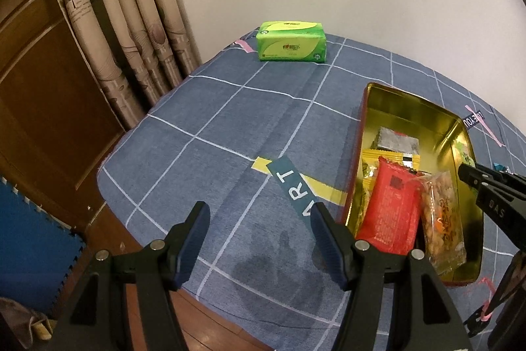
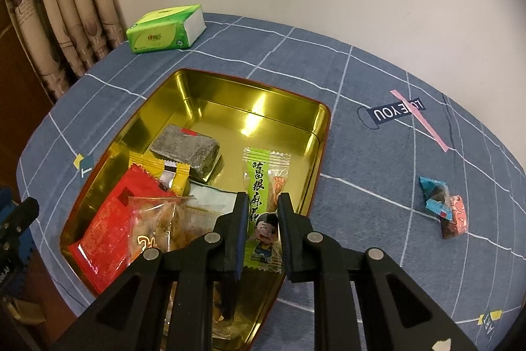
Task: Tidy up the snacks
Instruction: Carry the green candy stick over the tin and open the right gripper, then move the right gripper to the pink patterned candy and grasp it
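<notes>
A gold tin box (image 2: 256, 94) with a red outside sits on the blue checked cloth; it also shows in the left wrist view (image 1: 411, 107). Inside lie a red packet (image 2: 108, 219), a clear nut packet (image 2: 157, 229), a yellow packet (image 2: 174, 173), a grey wrapped bar (image 2: 187, 147) and a pale packet (image 2: 210, 199). My right gripper (image 2: 263, 206) is over the tin, shut on a green snack packet (image 2: 263, 186). My left gripper (image 1: 259, 213) is open and empty over the cloth, left of the tin. Two wrapped candies (image 2: 443, 206) lie on the cloth, right of the tin.
A green tissue pack (image 1: 291, 41) lies at the table's far left corner, also in the right wrist view (image 2: 164, 28). Curtains (image 1: 125, 15) and a wooden door (image 1: 39, 81) stand to the left. A white wall is behind the table.
</notes>
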A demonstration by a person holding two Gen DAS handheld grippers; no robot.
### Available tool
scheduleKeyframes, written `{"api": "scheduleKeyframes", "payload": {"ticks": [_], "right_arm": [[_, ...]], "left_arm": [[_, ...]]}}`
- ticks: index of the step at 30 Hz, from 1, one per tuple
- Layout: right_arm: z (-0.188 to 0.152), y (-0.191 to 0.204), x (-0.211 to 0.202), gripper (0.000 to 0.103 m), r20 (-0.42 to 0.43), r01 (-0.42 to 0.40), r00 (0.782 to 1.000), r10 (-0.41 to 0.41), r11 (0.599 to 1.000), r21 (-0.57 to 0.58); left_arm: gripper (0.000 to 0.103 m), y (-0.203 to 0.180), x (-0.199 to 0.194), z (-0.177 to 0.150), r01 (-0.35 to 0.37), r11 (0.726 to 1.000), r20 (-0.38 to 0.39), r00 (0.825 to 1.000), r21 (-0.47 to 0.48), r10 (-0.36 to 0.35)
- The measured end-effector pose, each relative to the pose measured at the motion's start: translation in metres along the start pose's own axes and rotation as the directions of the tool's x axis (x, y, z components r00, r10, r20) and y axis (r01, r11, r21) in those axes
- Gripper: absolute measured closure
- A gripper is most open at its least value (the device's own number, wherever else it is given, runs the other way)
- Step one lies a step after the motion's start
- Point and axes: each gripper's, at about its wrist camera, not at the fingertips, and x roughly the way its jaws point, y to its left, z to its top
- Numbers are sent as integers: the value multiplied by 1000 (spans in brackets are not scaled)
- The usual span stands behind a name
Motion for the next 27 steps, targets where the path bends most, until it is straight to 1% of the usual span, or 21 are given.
{"api": "scheduleKeyframes", "payload": {"ticks": [6, 10, 12, 18, 19, 22, 27], "right_arm": [[-1, 0, 1, 85, -7, -9, 1000, 9, 1000, 9], [-2, -2, 0, 83, -7, -10, 1000, 10, 1000, 12], [-2, -5, -3, 81, -2, -13, 1000, 13, 1000, 19], [1, -11, -18, 81, 32, -18, 999, 17, 1000, 15], [1, -13, -21, 80, 39, -17, 999, 16, 1000, 13], [-1, -23, -29, 69, 62, -9, 998, 8, 1000, 15], [-11, -55, -36, 69, 69, 17, 997, -18, 1000, 27]], "left_arm": [[38, -4, 1, -1, -2, 1000, -3, 1000, 12, 2], [38, -6, 2, -2, -2, 1000, -7, 1000, 25, 2], [38, -7, 2, -2, -4, 999, -6, 1000, 33, 4], [38, -9, 3, -3, -11, 999, -4, 1000, 42, 11], [38, -9, 3, -3, -12, 999, -4, 1000, 42, 12], [38, -8, 3, -3, -16, 999, -6, 1000, 44, 16], [38, -11, 2, -4, -30, 998, -4, 1000, 61, 31]]}}
